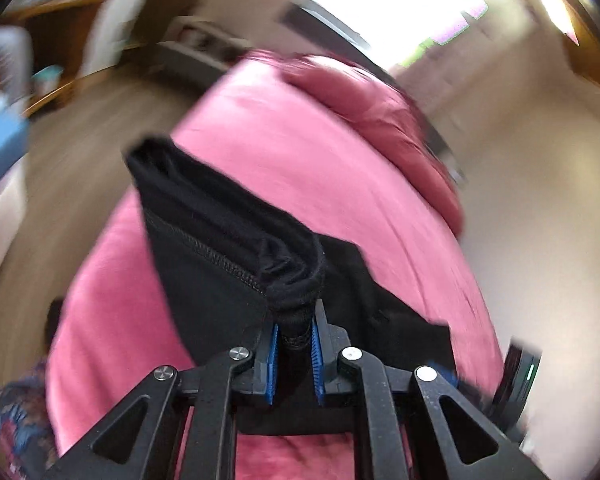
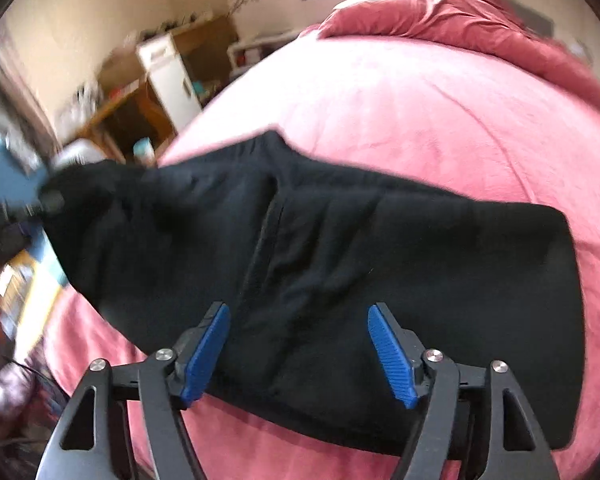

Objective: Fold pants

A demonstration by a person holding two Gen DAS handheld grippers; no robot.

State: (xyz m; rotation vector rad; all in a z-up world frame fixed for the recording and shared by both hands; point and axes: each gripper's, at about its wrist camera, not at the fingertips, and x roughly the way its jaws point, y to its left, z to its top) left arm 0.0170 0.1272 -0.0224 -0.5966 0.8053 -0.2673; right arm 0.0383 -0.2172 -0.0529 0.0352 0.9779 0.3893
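Where the left tongs (image 1: 296, 344) appear in the left wrist view, their two blue pads are drawn nearly together and clamp a bunched fold of the black pants (image 1: 228, 240), lifting that end clear of the bed (image 1: 300, 152). The right tongs (image 2: 300, 352) stand wide apart above the pants (image 2: 340, 260); their two blue pads (image 2: 206, 354) press on nothing, with the cloth lying below and between them. One pair of pants is present, spread across the pink bed cover (image 2: 400, 112), with one end raised toward the left edge of the right wrist view, where the other tongs are only a dark blur. One rumpled, darker pink bedding heap (image 2: 460, 12) lies at the far end of the bed. One white cabinet (image 2: 168, 76) stands beside a wooden desk (image 2: 120, 112) against the wall. One bright window (image 1: 400, 4) shows beyond the bed. The left wrist view is heavily motion-blurred, so the room's furniture there cannot be made out. The near edge of the pants is partly hidden behind the arms of the right tongs, and items on the desk are too blurred to identify.
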